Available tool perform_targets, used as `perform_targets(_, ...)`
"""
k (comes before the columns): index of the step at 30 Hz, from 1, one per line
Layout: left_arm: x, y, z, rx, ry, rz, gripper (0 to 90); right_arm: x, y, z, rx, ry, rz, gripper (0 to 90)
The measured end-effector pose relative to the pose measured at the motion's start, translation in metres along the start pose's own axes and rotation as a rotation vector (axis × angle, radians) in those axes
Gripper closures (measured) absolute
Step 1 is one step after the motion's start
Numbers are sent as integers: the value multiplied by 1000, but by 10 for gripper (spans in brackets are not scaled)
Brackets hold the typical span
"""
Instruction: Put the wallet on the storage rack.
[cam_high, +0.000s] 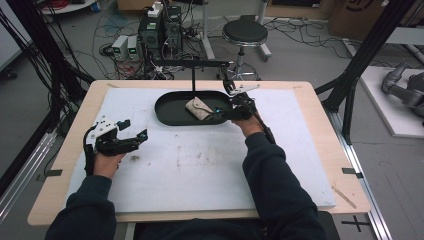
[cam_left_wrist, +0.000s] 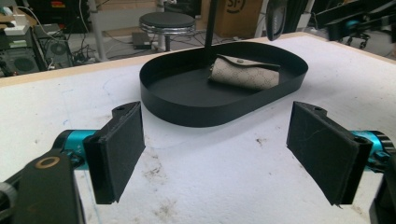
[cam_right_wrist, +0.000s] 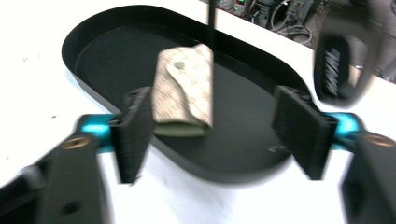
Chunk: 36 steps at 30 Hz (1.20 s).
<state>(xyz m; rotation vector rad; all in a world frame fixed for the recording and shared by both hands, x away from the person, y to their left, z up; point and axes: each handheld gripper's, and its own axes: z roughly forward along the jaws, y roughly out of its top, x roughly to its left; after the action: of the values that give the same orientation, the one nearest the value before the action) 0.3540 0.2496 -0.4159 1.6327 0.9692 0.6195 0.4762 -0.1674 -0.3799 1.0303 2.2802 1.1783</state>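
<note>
A black oval tray (cam_high: 165, 112) lies at the back middle of the white mat, and a beige patterned pouch (cam_high: 199, 108) with a snap flap rests inside it. My right gripper (cam_high: 226, 102) hovers at the tray's right end, open. In the right gripper view its jaws (cam_right_wrist: 219, 135) straddle the tray's near rim (cam_right_wrist: 224, 175), and the pouch (cam_right_wrist: 187, 88) lies just beyond the left jaw, untouched. My left gripper (cam_high: 134, 128) stands open and empty over the mat at the left. In its own view (cam_left_wrist: 215, 149) it faces the tray (cam_left_wrist: 196, 116) and pouch (cam_left_wrist: 245, 74).
A thin black post (cam_high: 194, 75) with a crossbar rises behind the tray. A dark oval object (cam_right_wrist: 338, 70) hangs near the tray's right end. Beyond the table's far edge stand a round stool (cam_high: 245, 32), computer boxes and cables. The white mat (cam_high: 200, 170) spreads bare toward the person.
</note>
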Motion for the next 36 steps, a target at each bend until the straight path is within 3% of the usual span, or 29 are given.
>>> perform_targets(6, -1, 5, -1, -23, 13, 3, 180, -23, -30, -50, 28, -41, -26, 212)
perform_targets(11, 0, 6, -1, -27, 17, -1, 180, -30, -77, -97, 8, -123, -76, 208)
perform_targets(13, -1, 7, -1, -28, 15, 4, 180, -32, -91, -108, -13, -141, -67, 206)
perform_targets(16, -2, 7, -1, -31, 9, 12, 181, -37, -115, -125, -44, -175, -8, 206)
perform_targets(19, -3, 7, -1, -30, 4, 17, 182, -40, -121, -134, -56, -186, 37, 206)
perform_targets(25, -4, 7, -2, -27, -4, 19, 182, -37, -122, -136, -49, -219, 24, 207)
perform_targets(36, -5, 6, -1, -13, -9, 18, 183, -40, -123, -135, -54, -223, 10, 206)
